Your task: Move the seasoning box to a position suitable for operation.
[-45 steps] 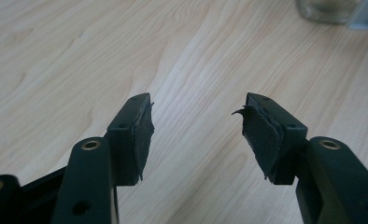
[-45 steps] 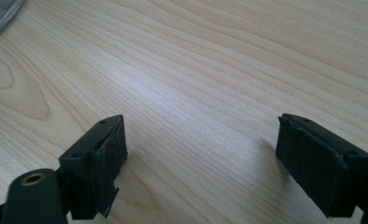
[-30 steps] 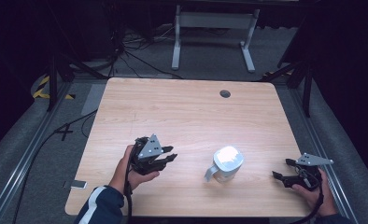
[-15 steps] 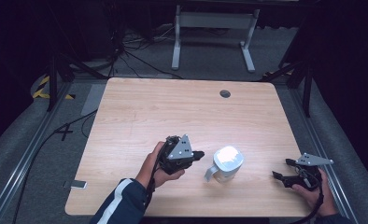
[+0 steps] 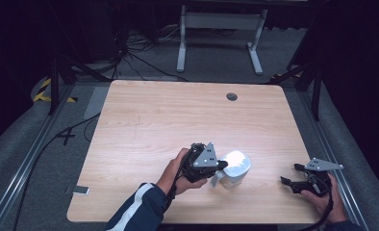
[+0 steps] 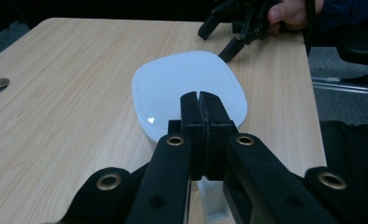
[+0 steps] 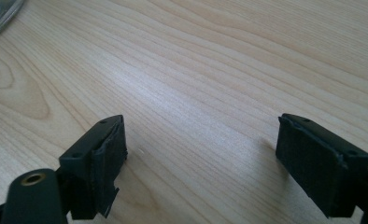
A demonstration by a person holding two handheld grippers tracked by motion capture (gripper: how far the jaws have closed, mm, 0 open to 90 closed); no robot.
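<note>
while the left gripper (image 5: 220, 165) is held with jaws pressed together just over the white mug's (image 5: 235, 168) handle (image 6: 213, 201), the mug stands near the bench (image 5: 178, 120) front edge; the right gripper (image 5: 288, 181), jaws apart, is kept farther off.

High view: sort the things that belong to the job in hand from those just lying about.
In the job: white lidded jug; left gripper, shut beside the jug's handle; right gripper, open, resting on the table.

Lying about: metal stand; floor cables; small flat object on the floor; table's cable hole.
</note>
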